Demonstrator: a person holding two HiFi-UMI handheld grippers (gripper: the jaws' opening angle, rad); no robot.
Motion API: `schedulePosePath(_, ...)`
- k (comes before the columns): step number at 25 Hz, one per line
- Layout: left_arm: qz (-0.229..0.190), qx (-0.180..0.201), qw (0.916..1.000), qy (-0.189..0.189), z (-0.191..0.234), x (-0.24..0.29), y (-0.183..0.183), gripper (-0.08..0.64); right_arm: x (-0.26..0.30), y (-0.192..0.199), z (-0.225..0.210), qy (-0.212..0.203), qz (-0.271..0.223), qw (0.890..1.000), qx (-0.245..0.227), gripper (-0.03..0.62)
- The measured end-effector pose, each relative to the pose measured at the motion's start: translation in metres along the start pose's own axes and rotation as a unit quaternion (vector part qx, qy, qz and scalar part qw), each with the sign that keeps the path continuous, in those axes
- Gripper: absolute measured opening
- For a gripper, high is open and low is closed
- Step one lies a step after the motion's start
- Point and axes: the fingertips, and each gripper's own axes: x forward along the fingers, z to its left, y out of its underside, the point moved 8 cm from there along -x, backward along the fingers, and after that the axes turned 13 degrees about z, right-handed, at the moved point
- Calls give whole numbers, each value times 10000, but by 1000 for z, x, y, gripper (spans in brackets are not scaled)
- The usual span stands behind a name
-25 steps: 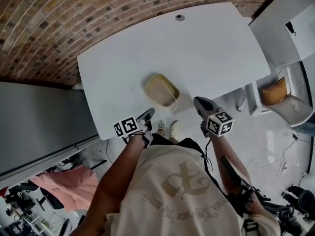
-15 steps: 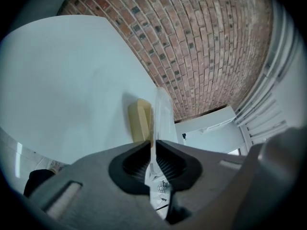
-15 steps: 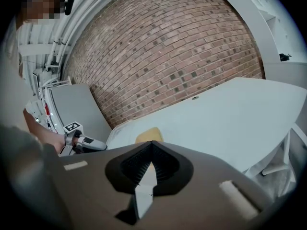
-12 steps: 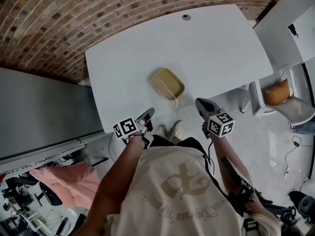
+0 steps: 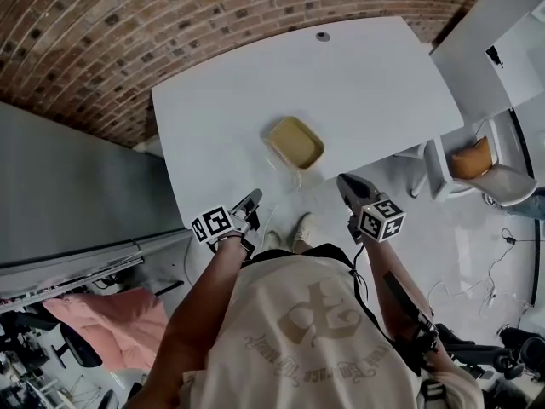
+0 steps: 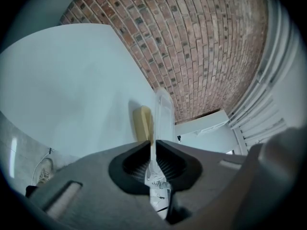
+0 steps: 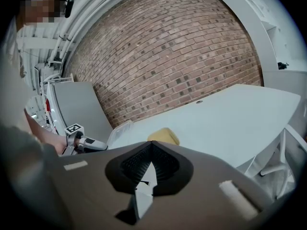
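Head view: the flat yellow rectangular tray (image 5: 295, 141) on the white table (image 5: 366, 83) now shows a bit higher, mid-frame. The left gripper (image 5: 252, 199) still pinches the clear plastic bag (image 6: 162, 114), so nothing slipped. The right gripper (image 5: 343, 181) stays closed and empty.

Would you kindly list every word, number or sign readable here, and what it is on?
None is readable.
Shirt: pale emblem with curved lettering, too blurred to read.
Cube on the left gripper, cube on the right gripper: black-and-white squares, no words.
Clear plastic sheet: no print visible.
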Motion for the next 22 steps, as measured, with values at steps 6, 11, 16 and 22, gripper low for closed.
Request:
schedulePosePath(6, -3, 38, 10000, 77, 8, -29, 7, 37, -14, 20, 30, 179, -55, 9998, 9, 8)
schedulePosePath(11, 30, 78, 9999, 72, 18, -54, 15, 37, -26, 43, 53, 342, -54, 9994, 74, 8)
schedulePosePath(16, 101, 155, 9998, 46, 26, -72, 23, 37, -37, 63, 71, 469, -82, 9988, 63, 8)
schedulePosePath(22, 253, 315, 9992, 74, 26, -84, 31, 37, -49, 78, 92, 643, -169, 9977, 124, 8)
